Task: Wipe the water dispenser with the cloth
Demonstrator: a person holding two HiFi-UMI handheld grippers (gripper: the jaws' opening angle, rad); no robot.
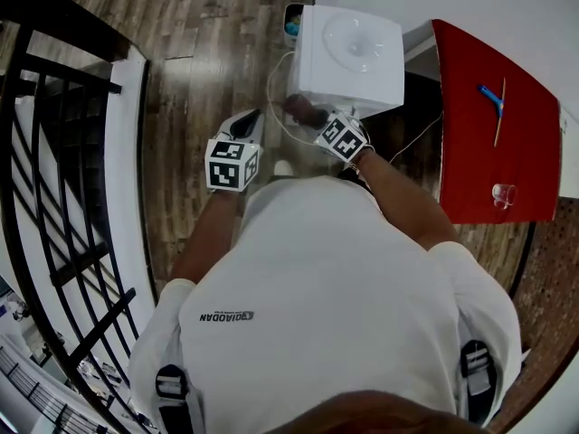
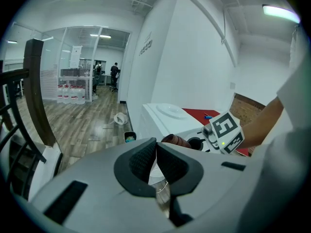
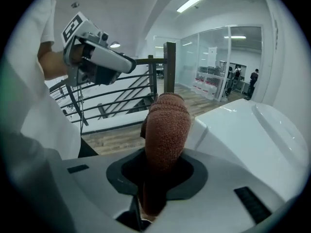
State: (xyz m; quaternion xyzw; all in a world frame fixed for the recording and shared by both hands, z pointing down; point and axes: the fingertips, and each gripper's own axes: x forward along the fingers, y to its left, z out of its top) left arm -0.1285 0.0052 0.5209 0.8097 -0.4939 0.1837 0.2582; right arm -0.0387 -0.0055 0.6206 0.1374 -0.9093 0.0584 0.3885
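The person's white shirt (image 1: pixel 326 278) fills the near view from above, with both arms reaching forward past it. Far left, a black stair railing (image 1: pixel 54 197) runs along the wooden floor (image 1: pixel 190 25).

The left gripper (image 2: pixel 156 144) is held out over the floor, a little short of the machine. Its jaws are pressed together with nothing between them, so it has no part in the job right now.

To its right, the right gripper (image 3: pixel 163 171) has its jaws clenched on a rust-brown cloth (image 3: pixel 165 125), which bulges out past the tips. The cloth is up against the near lower edge of the white water dispenser (image 1: pixel 348 57), by its corner. I can't tell whether it's actually pressing on the surface.

Further right is a red counter (image 1: pixel 470 152), with a few small items on it well away from the work.

My guess is the wiping is only getting going at this near side. The dished top and other faces show no sign either way, so they probably still need a pass.
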